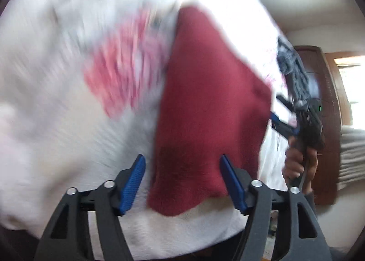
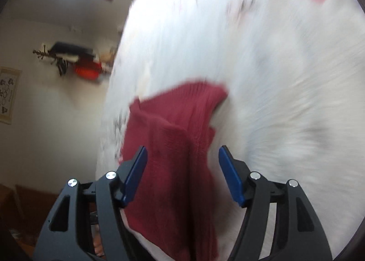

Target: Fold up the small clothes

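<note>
Both the left gripper (image 1: 182, 184) and right gripper (image 2: 182, 175) stand wide open, holding nothing, each straddling an end of the dark red garment (image 1: 205, 105) on the white bedcover (image 1: 57, 124). Closing too deep could pinch the bedcover too.

Black hand-held gripper (image 1: 182, 183), blue pads (image 1: 133, 185)

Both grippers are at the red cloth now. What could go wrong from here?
Both the left gripper and right gripper are open around the red cloth, so closing may pinch the white sheet too. Both views are motion-blurred, so a grab now may miss the edge. The cloth looks bunched; folding could lock in creases.
</note>
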`<state>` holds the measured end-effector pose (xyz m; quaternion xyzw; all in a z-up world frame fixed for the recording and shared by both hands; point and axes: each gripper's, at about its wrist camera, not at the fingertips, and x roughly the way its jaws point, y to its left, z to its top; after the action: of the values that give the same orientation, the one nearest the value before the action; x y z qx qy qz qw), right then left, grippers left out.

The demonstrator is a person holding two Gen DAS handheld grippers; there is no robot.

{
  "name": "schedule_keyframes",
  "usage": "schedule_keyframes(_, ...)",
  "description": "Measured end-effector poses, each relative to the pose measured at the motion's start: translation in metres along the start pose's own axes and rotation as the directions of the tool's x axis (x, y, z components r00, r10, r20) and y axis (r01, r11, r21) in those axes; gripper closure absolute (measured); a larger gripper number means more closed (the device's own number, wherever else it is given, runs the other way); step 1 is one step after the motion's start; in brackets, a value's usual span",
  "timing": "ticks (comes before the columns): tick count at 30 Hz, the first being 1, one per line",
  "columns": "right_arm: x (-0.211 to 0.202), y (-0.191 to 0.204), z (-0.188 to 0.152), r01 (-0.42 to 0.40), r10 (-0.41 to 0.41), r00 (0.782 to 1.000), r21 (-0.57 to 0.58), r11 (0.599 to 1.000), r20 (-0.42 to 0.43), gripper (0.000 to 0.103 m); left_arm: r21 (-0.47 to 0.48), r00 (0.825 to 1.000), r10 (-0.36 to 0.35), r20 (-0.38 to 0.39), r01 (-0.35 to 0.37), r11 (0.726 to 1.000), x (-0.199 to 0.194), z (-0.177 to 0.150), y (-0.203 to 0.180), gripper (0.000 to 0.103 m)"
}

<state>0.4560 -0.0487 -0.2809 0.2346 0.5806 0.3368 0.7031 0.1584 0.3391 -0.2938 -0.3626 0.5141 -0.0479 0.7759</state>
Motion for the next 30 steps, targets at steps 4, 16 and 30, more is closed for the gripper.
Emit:
schedule_keyframes(4, -0.002, 0.016, -0.012, 0.03, -0.031, 0.999, -0.076, 0.997, -0.017, 0.066, 0.186, 0.987, -0.151, -0.049, 0.157, 0.97, 0.002, -0.019, -0.051, 0.034)
schedule_keyframes(16, 0.054, 0.025, -0.009, 0.196, -0.204, 0.979, -0.175, 0.965, -0.027, 0.086, 0.071, 0.944, -0.201, -0.262, 0.227, 0.971, 0.06, -0.018, -0.042, 0.05)
schedule_keyframes(30, 0.079, 0.027, -0.01, 0.185, -0.208, 0.971, -0.185, 0.965, -0.118, 0.091, 0.139, 0.992, 0.002, -0.126, 0.016, 0.99, 0.117, 0.14, -0.058, 0.054)
